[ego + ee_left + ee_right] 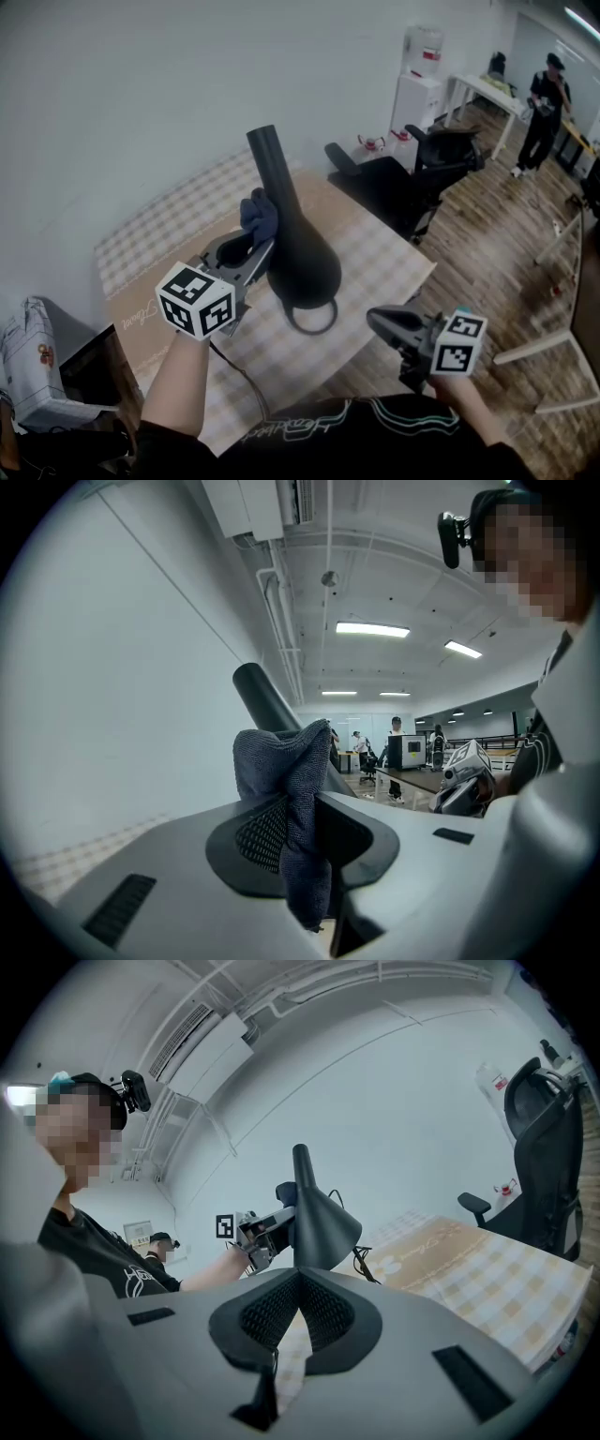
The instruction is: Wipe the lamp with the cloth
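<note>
While the left gripper (251, 251) reaches in from the near left of the head view, its jaws are clamped on a dark blue cloth (259, 214), and the bunched cloth is pressed against the left side of the black lamp (298, 251), just where the narrow neck widens into the flared body. The lamp stands over the middle of the table (398, 261), which has a pale checked cover, and its neck leans toward the far wall. A dark ring shows at the lamp's near, lower end. What the ring is cannot be told.

The left gripper view shows what the head view does not: the cloth is folded over and pinched between the two pads, one end hanging down between them, and the lamp's neck rises just behind the fold.

The right gripper (380, 322) hangs at the near right, apart from the lamp. The head view shows only the top of its jaws. Its own view shows them brought together at the tips with nothing between them. That view also shows the lamp from the side, with its neck upright, its flared body below, and a thin cable (367, 1262) looping behind. The lamp's foot is hidden by the gripper's own body. The cloth shows there as a dark lump to the left of the neck.

A black office chair (424, 176) stands at the table's far right corner. Further right, a person (544, 111) stands on the wooden floor.
</note>
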A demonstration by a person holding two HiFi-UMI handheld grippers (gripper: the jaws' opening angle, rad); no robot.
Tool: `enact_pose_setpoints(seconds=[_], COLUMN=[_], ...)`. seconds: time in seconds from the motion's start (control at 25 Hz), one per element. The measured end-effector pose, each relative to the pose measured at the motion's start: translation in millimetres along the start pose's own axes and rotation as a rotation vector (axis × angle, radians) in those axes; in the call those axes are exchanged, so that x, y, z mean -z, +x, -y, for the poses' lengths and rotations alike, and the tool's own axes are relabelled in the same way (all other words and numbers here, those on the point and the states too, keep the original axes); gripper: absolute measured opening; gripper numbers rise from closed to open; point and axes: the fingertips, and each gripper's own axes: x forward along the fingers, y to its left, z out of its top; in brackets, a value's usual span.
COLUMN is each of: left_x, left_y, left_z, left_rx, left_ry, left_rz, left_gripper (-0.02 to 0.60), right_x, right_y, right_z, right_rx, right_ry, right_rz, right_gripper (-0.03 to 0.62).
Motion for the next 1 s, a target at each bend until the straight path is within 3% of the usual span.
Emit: enact_pose_setpoints(seconds=[0.6, 1.0], left_x=[60, 95], left_y=[-24, -67], left_z=[16, 37], left_rx=[0.005, -0.101], left_ry=[-0.039, -0.202], left_rz=[-0.065, -0.053], left_gripper=[0.072, 0.072], right_x=[19, 41], right_y=[20, 21], right_z=[10, 10], right_rx=[-0.014, -0.052], right_ry=[0.035, 0.057], right_rz=[-0.011, -0.062], right_gripper=[0.011, 0.011])
